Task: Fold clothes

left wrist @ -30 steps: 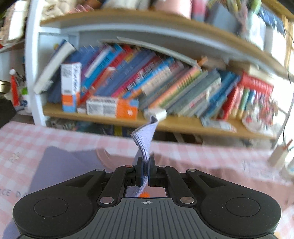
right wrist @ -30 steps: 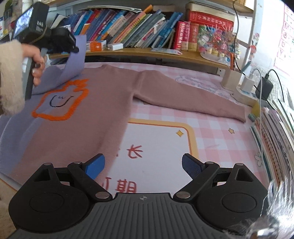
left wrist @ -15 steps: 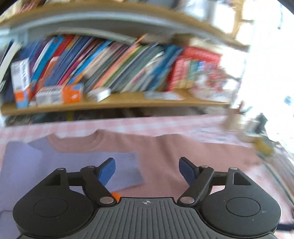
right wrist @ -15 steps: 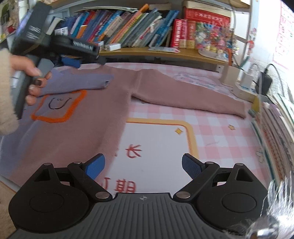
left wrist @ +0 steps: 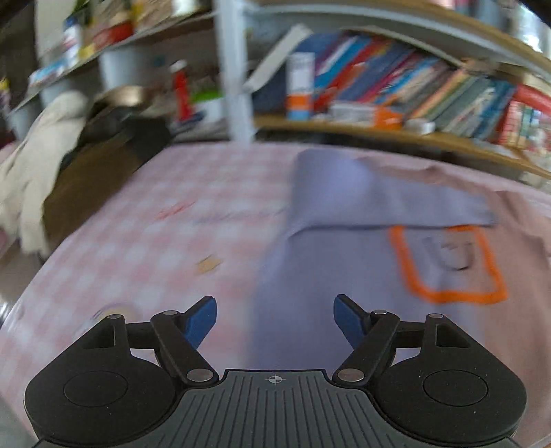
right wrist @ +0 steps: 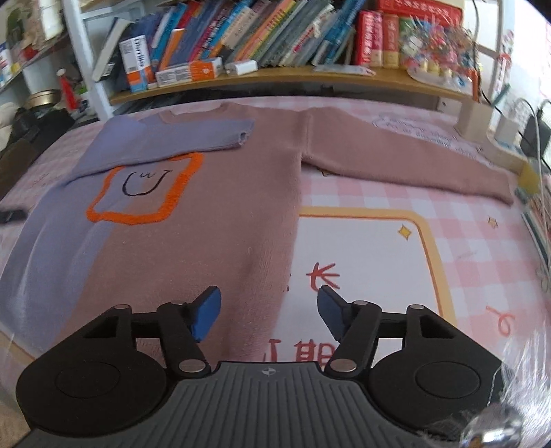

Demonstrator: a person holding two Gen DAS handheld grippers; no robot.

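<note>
A pink checked cloth (right wrist: 396,203) covers the bench, printed with a yellow-bordered white panel (right wrist: 365,255). Beyond the far edge stands a shelf (right wrist: 292,77) of leaning books (right wrist: 261,31) — small boxes (right wrist: 187,70) in front. Near the right edge sit chargers (right wrist: 506,127).

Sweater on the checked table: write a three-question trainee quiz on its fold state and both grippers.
1. True or false: the lilac sleeve lies folded across the sweater.
2. Which sleeve is still stretched out: A lilac, B pink?
3. What does the right gripper hold?

Key:
1. True; its cuff lies above the orange outline.
2. B, the pink sleeve.
3. Nothing; its jaws have just been closing over the sweater's edge, not yet pinching. The left gripper is open too.
</note>
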